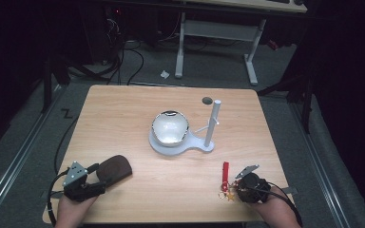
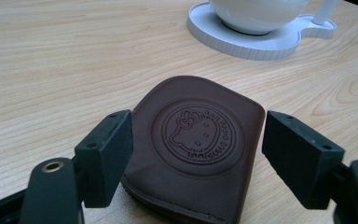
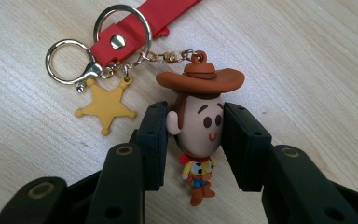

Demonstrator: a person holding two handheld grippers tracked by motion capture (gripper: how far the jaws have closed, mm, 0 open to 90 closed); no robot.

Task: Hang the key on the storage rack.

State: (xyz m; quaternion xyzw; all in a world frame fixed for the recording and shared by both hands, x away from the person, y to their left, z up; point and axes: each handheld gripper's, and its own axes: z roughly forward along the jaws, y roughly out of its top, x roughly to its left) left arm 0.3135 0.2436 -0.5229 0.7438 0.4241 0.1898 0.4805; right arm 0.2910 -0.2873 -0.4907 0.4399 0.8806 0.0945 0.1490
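Observation:
A brown leather pouch [image 1: 115, 168] lies at the table's near left. In the left gripper view its embossed cartoon emblem [image 2: 198, 135] faces up, and my left gripper [image 2: 196, 135] [image 1: 102, 179] stands open with one jaw on each side of the pouch. At the near right lies a keychain with a red strap [image 1: 225, 172] [image 3: 135, 23], a yellow star charm [image 3: 106, 106] and a small cowboy figure [image 3: 198, 126]. My right gripper [image 3: 195, 126] [image 1: 235, 187] is shut on the figure's head, which still rests on the wood.
A white stand [image 1: 204, 145] at the table's middle carries a shiny round bowl [image 1: 170, 127] and an upright post [image 1: 213, 121] with a side peg. A dark round hole [image 1: 207, 100] lies behind it. Cables and another desk's white legs [image 1: 252, 66] are on the floor beyond.

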